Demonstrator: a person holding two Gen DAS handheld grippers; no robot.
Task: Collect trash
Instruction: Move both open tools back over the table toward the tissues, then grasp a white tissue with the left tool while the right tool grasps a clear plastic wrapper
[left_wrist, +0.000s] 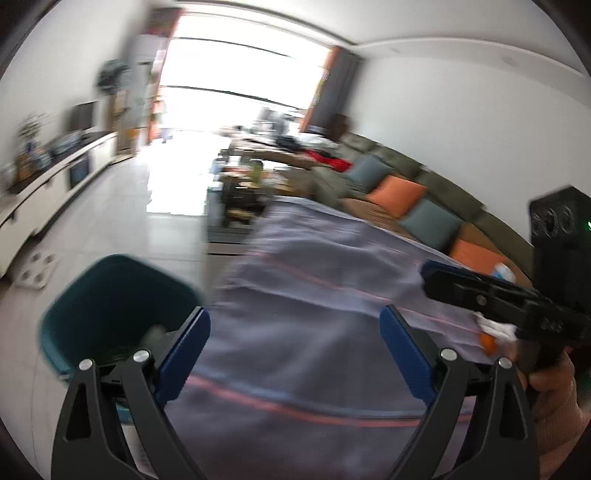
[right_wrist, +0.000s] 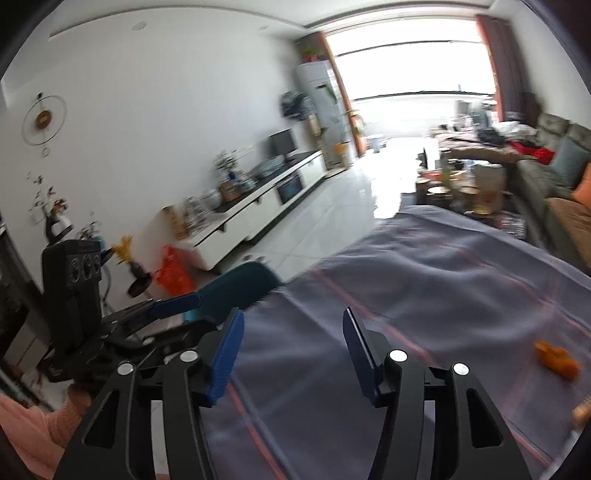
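My left gripper (left_wrist: 294, 320) hangs open and wide over the table's striped purple cloth (left_wrist: 314, 295), with nothing between its blue pads. Left of it stands a teal bin (left_wrist: 110, 306), with something pale lying inside. At the right a white crumpled scrap (left_wrist: 496, 326) and an orange bit (left_wrist: 488, 342) lie on the cloth, partly behind the other gripper. My right gripper (right_wrist: 293, 325) is open too and holds nothing. An orange peel (right_wrist: 556, 361) lies on the cloth (right_wrist: 424, 280) to its right, and another orange bit (right_wrist: 581, 415) shows at the edge. The bin (right_wrist: 240, 284) is beyond the table's left edge.
A sofa (left_wrist: 417, 188) with orange and grey cushions runs along the table's right side. A cluttered coffee table (right_wrist: 461, 188) stands beyond the far end. A white TV cabinet (right_wrist: 258, 214) lines the left wall, with an orange bag (right_wrist: 171, 273) on the floor.
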